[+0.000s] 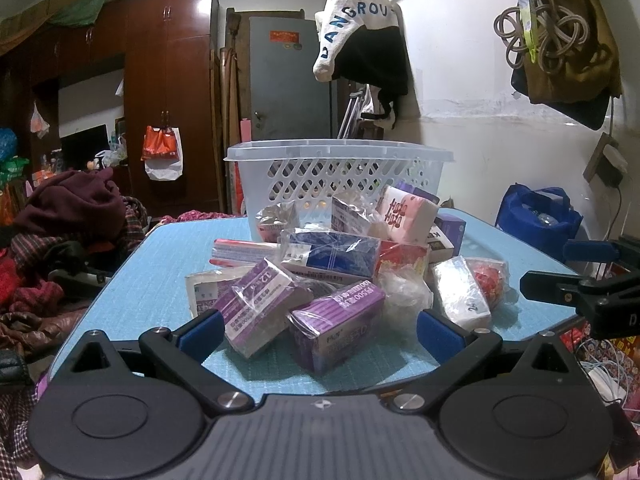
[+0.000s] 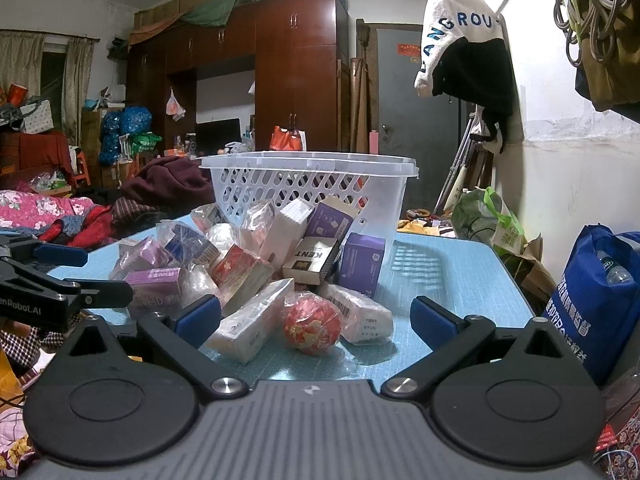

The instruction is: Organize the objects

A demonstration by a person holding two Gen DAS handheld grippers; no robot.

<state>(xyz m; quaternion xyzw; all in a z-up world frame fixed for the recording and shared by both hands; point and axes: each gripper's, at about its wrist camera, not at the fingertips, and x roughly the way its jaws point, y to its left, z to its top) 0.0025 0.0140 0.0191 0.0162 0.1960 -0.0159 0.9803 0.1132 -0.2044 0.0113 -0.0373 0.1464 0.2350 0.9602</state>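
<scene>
A clear plastic basket (image 1: 340,168) with a lattice wall is seen standing upright at the far side of a light blue table (image 1: 160,272), and it serves here as the landmark. A heap of wrapped boxes and packets is piled on the table directly in front of the basket, reaching from its near wall toward both cameras.

In the left wrist view, the left gripper (image 1: 318,330) is held low at the table's near edge, its blue-padded fingers spread wide with nothing between them. Just ahead of it, at the end of the heap farthest from the basket, two purple boxes (image 1: 338,316) in clear film are found lying tilted side by side. Closer to the basket, a blue and white box (image 1: 332,254) is propped on the pile, and a pink and white tissue pack (image 1: 408,214) is leaned against the basket's front wall.

In the right wrist view, the right gripper (image 2: 316,320) is likewise opened wide and empty. A red patterned ball (image 2: 312,326) (bagged in clear plastic) is seen lying at the near edge of the heap, between the fingers' line of sight and well in front of the basket. A white carton (image 2: 256,324) lies just beside the ball. A box marked KENT (image 2: 310,260) is tilted nearer the basket, and a purple box (image 2: 362,260) stands upright touching the basket's front wall.
</scene>
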